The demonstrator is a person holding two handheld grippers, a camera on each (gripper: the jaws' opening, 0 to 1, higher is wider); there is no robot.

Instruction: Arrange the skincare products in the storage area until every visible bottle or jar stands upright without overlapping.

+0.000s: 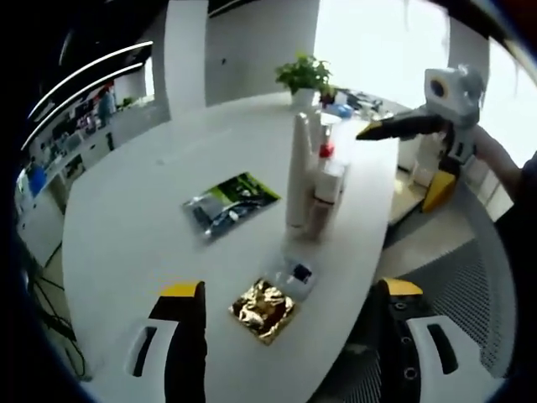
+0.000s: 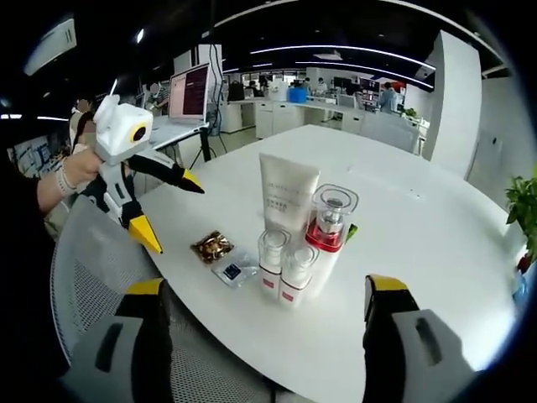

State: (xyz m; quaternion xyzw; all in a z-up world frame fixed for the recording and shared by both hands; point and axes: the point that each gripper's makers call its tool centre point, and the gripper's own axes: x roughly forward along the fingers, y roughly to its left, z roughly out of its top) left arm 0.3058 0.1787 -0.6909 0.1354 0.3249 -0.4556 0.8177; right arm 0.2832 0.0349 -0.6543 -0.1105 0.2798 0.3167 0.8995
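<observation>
since bottles [image 2: 294, 243] already stand upright, clustered mid table [image 2: 403, 218], touching maybe, you look near done. both your grippers hover off, left gripper [image 1: 285, 323] and right gripper [image 2: 264, 315] jaws wide, empty. next: check spacing, nudge gently.

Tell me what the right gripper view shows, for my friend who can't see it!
Four skincare containers stand upright in a tight cluster on a round white table: a tall white tube, a clear-capped bottle with a red collar and two small clear-capped white bottles. Beside them lie a crinkly gold packet and a small clear sachet. The left claw, open, hangs over a mesh chair.
</observation>
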